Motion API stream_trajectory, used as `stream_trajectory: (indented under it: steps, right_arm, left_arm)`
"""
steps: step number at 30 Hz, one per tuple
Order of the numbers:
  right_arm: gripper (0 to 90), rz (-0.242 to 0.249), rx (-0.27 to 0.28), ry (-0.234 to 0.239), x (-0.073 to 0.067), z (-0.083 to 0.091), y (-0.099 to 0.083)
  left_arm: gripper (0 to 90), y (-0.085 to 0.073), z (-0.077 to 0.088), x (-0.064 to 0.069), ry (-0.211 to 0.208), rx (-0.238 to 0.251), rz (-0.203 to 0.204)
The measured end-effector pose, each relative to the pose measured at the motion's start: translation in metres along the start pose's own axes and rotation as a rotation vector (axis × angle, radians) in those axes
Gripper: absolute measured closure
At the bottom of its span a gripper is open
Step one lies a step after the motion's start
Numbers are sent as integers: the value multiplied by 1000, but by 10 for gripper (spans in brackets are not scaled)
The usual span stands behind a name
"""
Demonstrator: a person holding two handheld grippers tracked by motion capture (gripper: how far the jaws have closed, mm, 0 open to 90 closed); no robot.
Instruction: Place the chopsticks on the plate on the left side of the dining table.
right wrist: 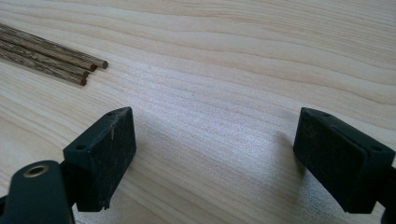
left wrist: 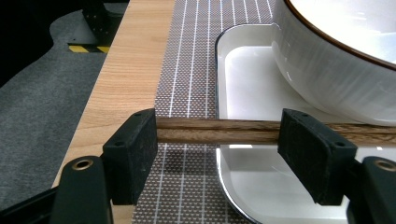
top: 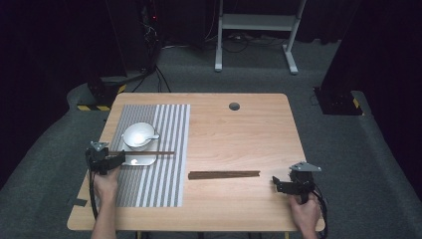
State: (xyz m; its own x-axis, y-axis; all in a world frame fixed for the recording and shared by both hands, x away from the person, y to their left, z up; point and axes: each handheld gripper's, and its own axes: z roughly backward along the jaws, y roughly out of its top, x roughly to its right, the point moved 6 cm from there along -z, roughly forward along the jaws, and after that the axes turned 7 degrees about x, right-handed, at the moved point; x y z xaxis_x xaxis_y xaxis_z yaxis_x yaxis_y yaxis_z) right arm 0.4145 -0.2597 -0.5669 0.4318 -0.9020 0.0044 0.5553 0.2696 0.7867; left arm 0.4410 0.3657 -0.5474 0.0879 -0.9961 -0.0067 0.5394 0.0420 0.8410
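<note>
Currently a pair of chopsticks [left wrist: 217, 130] lies level between the jaws of the left gripper [left wrist: 217, 140], just above a white tray [left wrist: 243, 79] and in front of a white bowl [left wrist: 336, 60]. In the left gripper view the jaws stand apart with the sticks running across the gap between the pads, so whether they pinch the sticks or merely straddle them cannot be told. From the high view, the sticks [top: 149, 153] reach rightward from the left gripper [top: 107, 158] over the striped mat [top: 164, 149].

Judged from this, the step in hand is laying chopsticks at the place setting; next comes lowering them flat beside the tray and letting go.

Farther right, more chopsticks [top: 224, 174] lie on the table [top: 239, 129]. The right gripper [top: 291, 185] rests near them, jaws spread wide and empty.

The bowl's far rim is cut off in the left gripper view, and its spoon-like handle is too small to make out.
</note>
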Motion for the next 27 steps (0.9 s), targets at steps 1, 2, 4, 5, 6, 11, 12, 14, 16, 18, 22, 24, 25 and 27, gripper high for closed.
stream_trajectory:
  steps: [1, 2, 4, 5, 6, 11, 12, 14, 16, 18, 22, 24, 25, 27]
  right_arm:
    - [128, 0, 0, 0, 0, 0, 0]
    - [128, -1, 0, -1, 0, 0, 0]
    - [128, 0, 0, 0, 0, 0, 0]
    - [129, 0, 0, 0, 0, 0, 0]
    - [128, 0, 0, 0, 0, 0, 0]
    - [128, 0, -1, 0, 0, 0, 0]
    - [129, 0, -1, 0, 0, 0, 0]
    - [128, 0, -1, 0, 0, 0, 0]
    - [128, 0, -1, 0, 0, 0, 0]
    - [128, 0, -1, 0, 0, 0, 0]
    - [128, 0, -1, 0, 0, 0, 0]
    - [128, 0, -1, 0, 0, 0, 0]
    - [128, 0, -1, 0, 0, 0, 0]
    - [128, 1, -1, 0, 0, 0, 0]
  left_arm:
    - [284, 0, 0, 0, -2, 1, 3]
    - [284, 0, 0, -1, -4, 0, 6]
    - [286, -1, 0, 0, -9, -4, 13]
    - [286, -1, 0, 0, -10, -7, 13]
    - [286, -1, 1, 1, -12, -8, 12]
    - [286, 0, 5, 6, -38, 1, 11]
    - [286, 0, 6, 7, -44, 6, 9]
    - [286, 2, 9, 10, -57, 11, 5]
    - [286, 2, 11, 14, -71, 16, 1]
    - [287, 3, 12, 16, -80, 19, -4]
    - [287, 3, 15, 21, -99, 18, -7]
    - [287, 4, 17, 24, -110, 22, -15]
    - [286, 4, 17, 24, -113, 21, -17]
    - [287, 4, 18, 26, -120, 21, -18]
